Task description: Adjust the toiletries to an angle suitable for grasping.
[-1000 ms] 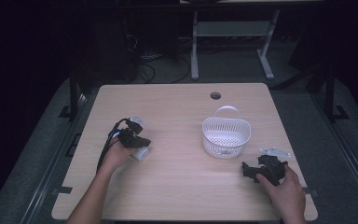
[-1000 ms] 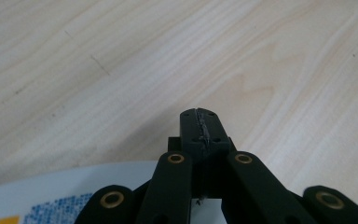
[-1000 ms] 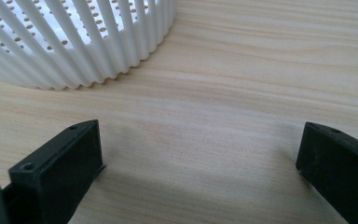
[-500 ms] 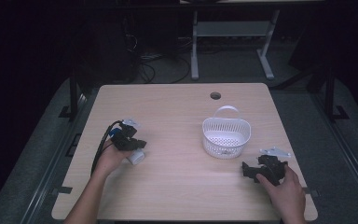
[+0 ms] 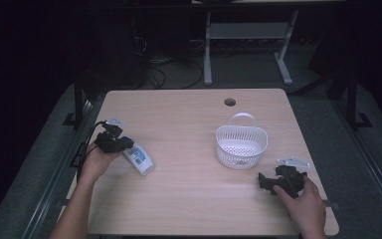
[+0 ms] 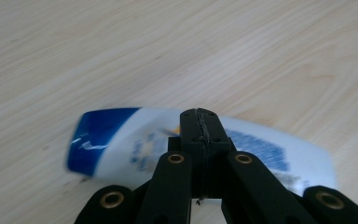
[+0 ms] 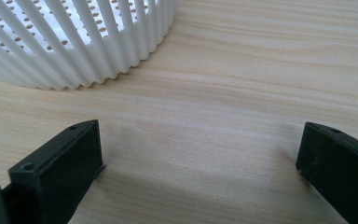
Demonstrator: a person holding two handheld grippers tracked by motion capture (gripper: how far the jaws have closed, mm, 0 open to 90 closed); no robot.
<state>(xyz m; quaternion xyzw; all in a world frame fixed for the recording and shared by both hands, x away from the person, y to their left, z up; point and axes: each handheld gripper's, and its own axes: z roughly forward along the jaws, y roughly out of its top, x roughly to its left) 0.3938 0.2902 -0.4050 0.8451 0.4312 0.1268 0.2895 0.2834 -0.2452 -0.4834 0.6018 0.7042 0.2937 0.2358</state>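
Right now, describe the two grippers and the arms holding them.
Both grippers are black. The left gripper trails a black cable and has brass-coloured pivot rivets behind its fingers. The right gripper has blocky fingers. Both forearms are bare, no sleeves visible.

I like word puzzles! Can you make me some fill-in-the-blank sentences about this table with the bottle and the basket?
1. The bottle lies on its side and has a cap coloured ____.
2. The white basket stands on the wooden ____.
3. The jaws of the right gripper are wide ____.
4. The jaws of the left gripper are pressed ____, just over the bottle.

Missing words: blue; table; open; shut
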